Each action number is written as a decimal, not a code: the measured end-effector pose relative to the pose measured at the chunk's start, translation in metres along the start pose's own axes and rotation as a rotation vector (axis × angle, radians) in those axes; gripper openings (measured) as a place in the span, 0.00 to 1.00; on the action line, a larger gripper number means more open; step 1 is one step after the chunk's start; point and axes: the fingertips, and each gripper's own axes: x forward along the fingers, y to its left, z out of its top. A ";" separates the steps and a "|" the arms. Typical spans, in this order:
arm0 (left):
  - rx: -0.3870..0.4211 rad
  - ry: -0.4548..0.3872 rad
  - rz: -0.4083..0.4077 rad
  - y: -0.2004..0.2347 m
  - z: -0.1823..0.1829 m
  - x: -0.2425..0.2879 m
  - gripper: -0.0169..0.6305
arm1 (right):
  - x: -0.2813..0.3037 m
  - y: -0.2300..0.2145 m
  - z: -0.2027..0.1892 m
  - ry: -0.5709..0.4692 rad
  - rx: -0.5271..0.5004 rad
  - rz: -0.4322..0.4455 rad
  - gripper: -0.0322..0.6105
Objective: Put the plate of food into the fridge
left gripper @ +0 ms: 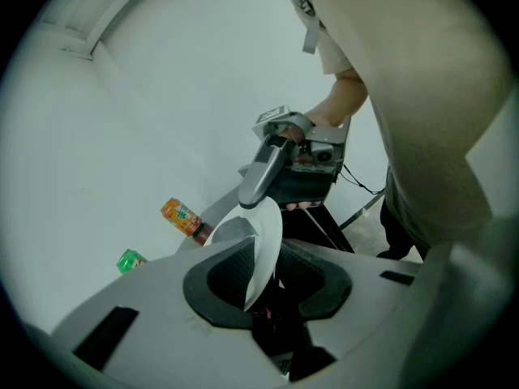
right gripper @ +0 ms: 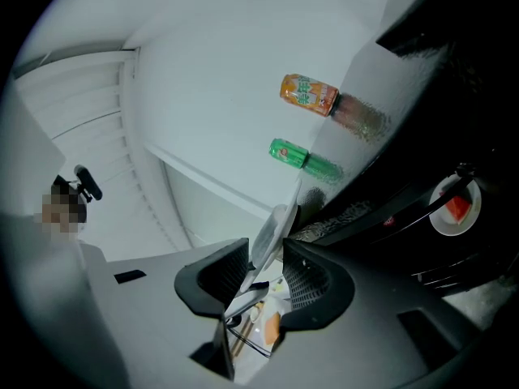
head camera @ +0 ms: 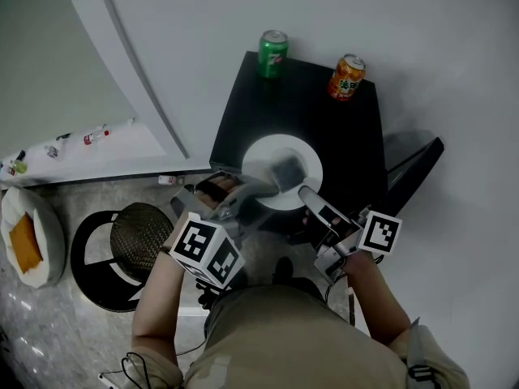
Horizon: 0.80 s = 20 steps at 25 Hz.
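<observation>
Left tool [left gripper: 263,258] clenched on near rim of round white ceramic plate [head camera: 263,154]. Right tool [right gripper: 263,270] released, jaws apart astride the plate's rim. Plate sits at near edge of black square worktop [head camera: 332,136]. Far edge: green drinks can [head camera: 272,53] and orange drinks can [head camera: 347,77], both upright.

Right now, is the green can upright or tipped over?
Upright. The head view shows the green can standing on its base on the black top, lid facing up.
</observation>
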 end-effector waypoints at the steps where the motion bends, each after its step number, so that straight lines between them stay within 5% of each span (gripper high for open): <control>1: 0.001 0.001 0.000 0.000 0.000 0.000 0.16 | 0.000 -0.001 0.000 0.000 0.002 -0.003 0.27; 20: 0.020 0.008 0.003 -0.006 0.000 0.001 0.16 | -0.003 -0.012 -0.006 -0.057 0.208 -0.043 0.17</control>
